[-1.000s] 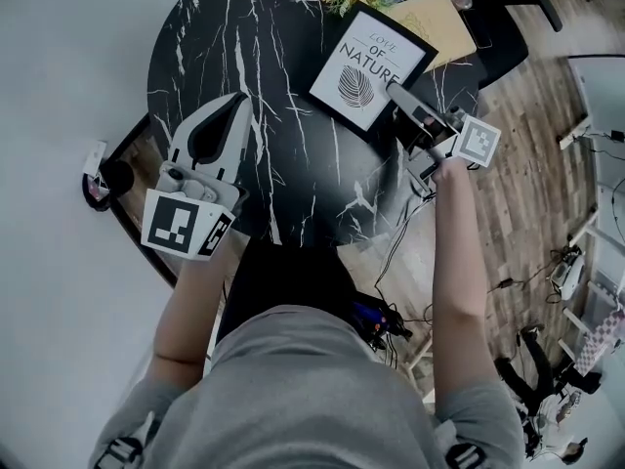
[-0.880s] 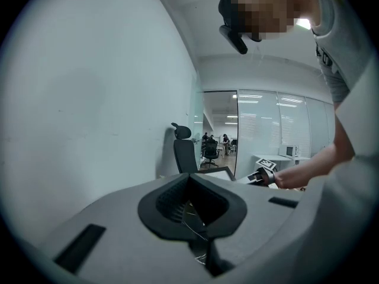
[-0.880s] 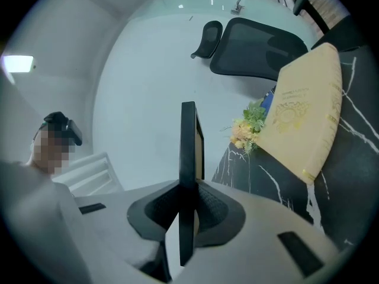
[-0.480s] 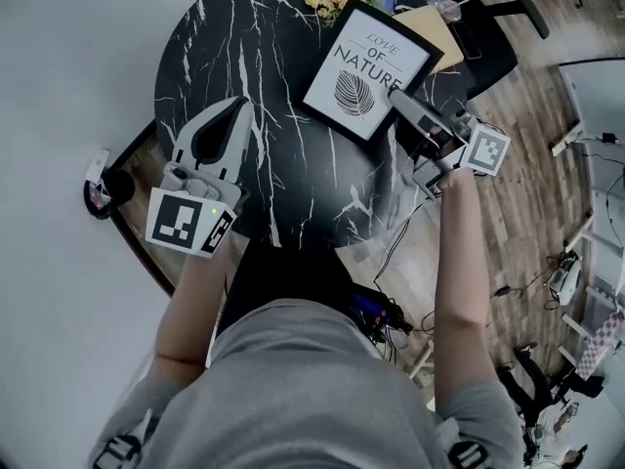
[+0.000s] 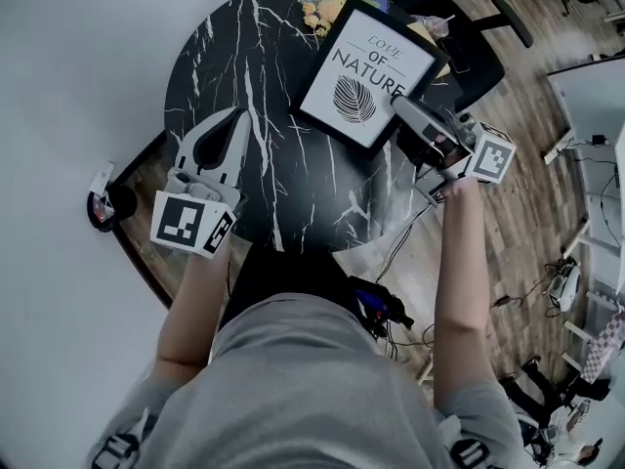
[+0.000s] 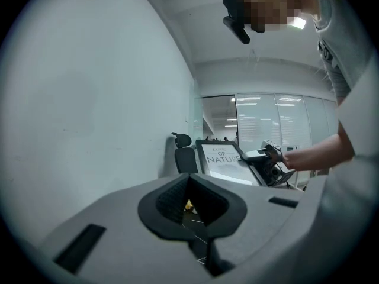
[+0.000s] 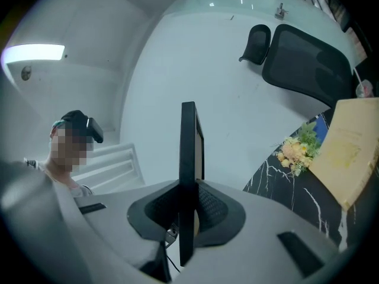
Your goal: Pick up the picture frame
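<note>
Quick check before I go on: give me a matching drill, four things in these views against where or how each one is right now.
1. black picture frame with a white leaf print
2. yellow flower bunch
3. left gripper
4. black office chair

A. nothing between its jaws
B. on the wood floor
C. clamped edge-on in the right gripper
D. at the far side of the black marble table

Pairs: 1-C, 2-D, 3-A, 4-B.

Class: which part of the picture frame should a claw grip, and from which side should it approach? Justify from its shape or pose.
Grip the thin black border of the picture frame along the edge facing the person's right hand, coming in from that side. It is a flat panel, so only an edge fits between jaws. The right claw pinches it edge-on there.
</note>
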A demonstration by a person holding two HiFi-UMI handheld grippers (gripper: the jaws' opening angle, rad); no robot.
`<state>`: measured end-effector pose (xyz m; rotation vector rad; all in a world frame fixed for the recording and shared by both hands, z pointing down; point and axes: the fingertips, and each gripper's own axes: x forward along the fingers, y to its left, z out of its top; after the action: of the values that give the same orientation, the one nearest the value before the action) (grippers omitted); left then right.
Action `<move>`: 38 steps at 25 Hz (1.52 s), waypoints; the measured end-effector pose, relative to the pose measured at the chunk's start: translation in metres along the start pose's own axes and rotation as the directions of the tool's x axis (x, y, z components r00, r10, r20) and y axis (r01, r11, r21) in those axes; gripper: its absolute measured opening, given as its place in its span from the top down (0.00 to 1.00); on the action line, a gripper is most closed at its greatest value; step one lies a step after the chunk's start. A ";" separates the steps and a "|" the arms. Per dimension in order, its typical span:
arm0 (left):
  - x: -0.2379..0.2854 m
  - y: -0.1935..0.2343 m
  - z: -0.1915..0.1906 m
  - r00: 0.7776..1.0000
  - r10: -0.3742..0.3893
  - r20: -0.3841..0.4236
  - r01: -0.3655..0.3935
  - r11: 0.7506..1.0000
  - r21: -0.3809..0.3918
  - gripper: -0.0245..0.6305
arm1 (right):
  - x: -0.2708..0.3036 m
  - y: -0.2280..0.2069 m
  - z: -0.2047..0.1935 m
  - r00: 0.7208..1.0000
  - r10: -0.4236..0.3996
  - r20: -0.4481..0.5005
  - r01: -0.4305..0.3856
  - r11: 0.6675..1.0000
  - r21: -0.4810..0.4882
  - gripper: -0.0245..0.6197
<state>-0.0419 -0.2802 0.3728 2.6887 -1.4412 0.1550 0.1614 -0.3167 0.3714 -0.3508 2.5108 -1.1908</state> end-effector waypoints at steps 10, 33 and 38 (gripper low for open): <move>-0.017 0.001 0.021 0.999 0.003 0.044 -0.004 1.000 0.018 0.95 | 0.001 0.056 0.010 1.000 0.024 0.008 -0.023 0.996 -0.085 0.85; -0.033 -0.004 0.075 0.991 -0.050 0.124 0.041 0.996 0.075 0.95 | 0.014 0.152 0.011 0.996 0.086 -0.030 -0.091 0.976 -0.198 0.85; -0.032 -0.005 0.081 0.990 -0.053 0.129 0.043 0.996 0.077 0.95 | 0.015 0.161 0.014 0.995 0.091 -0.038 -0.097 0.975 -0.202 0.85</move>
<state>-0.0512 -0.2609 0.2878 2.8399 -1.4298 0.0294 0.1411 -0.2321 0.2346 -0.2630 2.6489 -0.9122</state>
